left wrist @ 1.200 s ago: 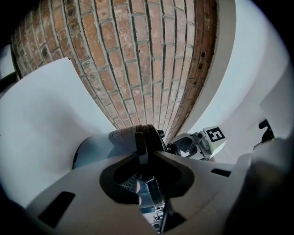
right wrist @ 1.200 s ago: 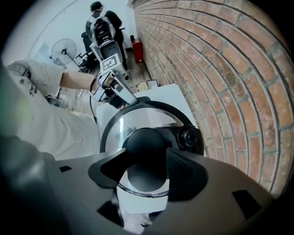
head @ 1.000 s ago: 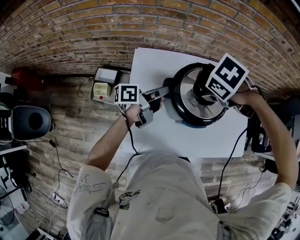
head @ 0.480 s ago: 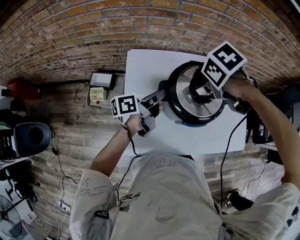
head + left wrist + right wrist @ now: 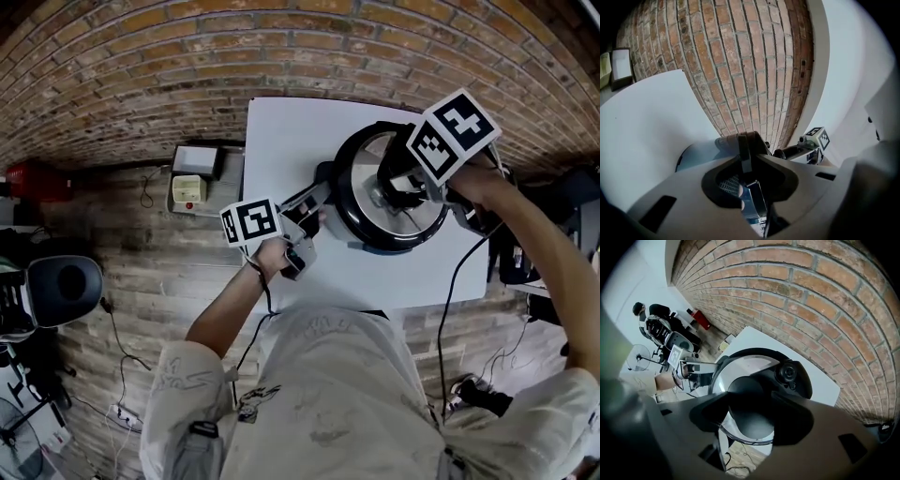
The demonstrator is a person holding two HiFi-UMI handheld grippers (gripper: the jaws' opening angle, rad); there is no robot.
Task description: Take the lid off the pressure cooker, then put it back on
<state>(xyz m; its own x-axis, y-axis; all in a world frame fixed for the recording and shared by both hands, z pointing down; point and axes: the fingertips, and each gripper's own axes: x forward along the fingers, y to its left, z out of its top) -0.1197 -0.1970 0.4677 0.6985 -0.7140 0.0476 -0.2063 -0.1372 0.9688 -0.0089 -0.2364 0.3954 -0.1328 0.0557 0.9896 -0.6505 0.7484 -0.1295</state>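
1. White table (image 5: 281, 141) carries the pressure cooker (image 5: 349, 214), which sits toward the far right part of the top. Its far side is near the edge along the brick wall (image 5: 187, 66).
2. Steel lid (image 5: 405, 223) is seated on the cooker, inside the dark rim, with a black knob (image 5: 747, 394) at its centre.
3. Pointing down from above, the right gripper (image 5: 398, 192) has its jaws set around that knob and clasping it on both sides. Its marker cube stands over the lid's far right.
4. Lying level, the left gripper (image 5: 311, 204) is clenched on the cooker's side handle (image 5: 754, 140), which sticks out toward the table's left edge.
5. Bare tabletop lies to the left of the cooker, up to the far left corner, and in a strip between the cooker and the near edge, which runs just in front of the person's torso.
6. Past the left edge the left marker cube hangs over the plank floor (image 5: 141, 253). A small cream box (image 5: 190, 187) sits close to that edge.
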